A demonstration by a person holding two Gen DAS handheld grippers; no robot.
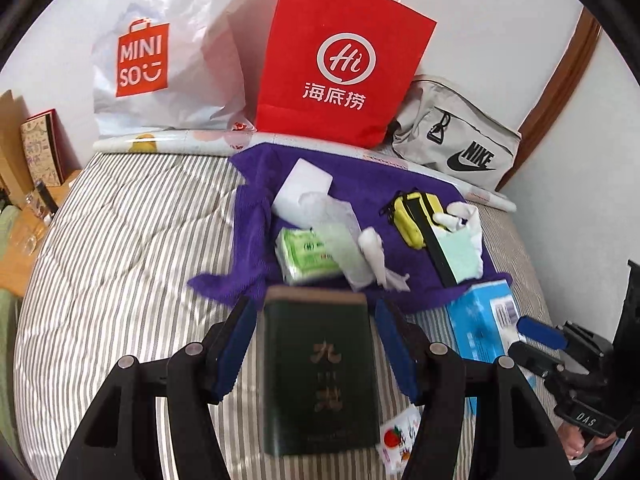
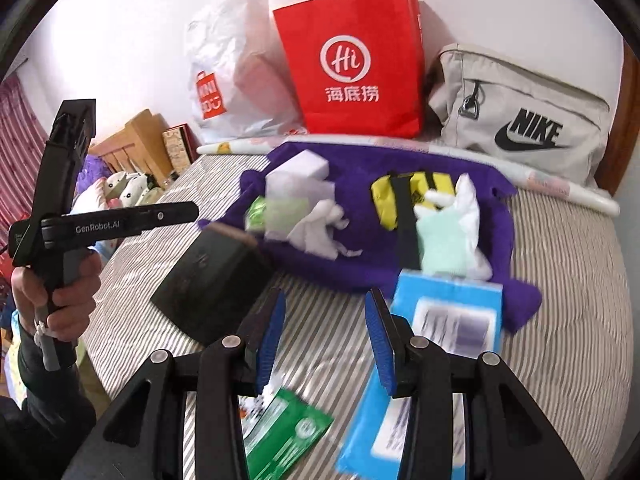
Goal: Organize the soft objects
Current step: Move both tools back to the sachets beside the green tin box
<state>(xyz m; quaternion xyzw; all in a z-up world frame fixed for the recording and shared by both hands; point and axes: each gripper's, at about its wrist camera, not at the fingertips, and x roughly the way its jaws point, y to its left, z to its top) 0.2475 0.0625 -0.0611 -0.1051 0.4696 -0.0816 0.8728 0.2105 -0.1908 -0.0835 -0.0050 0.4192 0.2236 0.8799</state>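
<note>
- Left tool (image 1: 316, 344): jaws apart, one dark green box (image 1: 320, 376) between them; pads clear of its sides.
- Right tool (image 2: 325, 340): jaws apart, nothing held.
- One purple towel (image 1: 360, 188) on the striped bed (image 1: 120, 240), landmark.
- On towel: one white sponge block (image 1: 304, 190), one green tissue pack (image 1: 308, 260), one yellow pouch (image 1: 416, 216), crumpled white tissues (image 1: 376, 248).
- At towel's near right edge: one blue box (image 1: 480, 320).
- Behind towel: one red paper bag (image 1: 340, 60), one white plastic bag (image 1: 160, 60), one grey bag (image 1: 452, 140).

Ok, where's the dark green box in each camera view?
Left wrist: dark green box sits bottom centre, between the left gripper's fingers.
Right wrist: dark green box lies left of centre on the striped bedding.
Shared landmark: red paper bag at the back wall.
</note>
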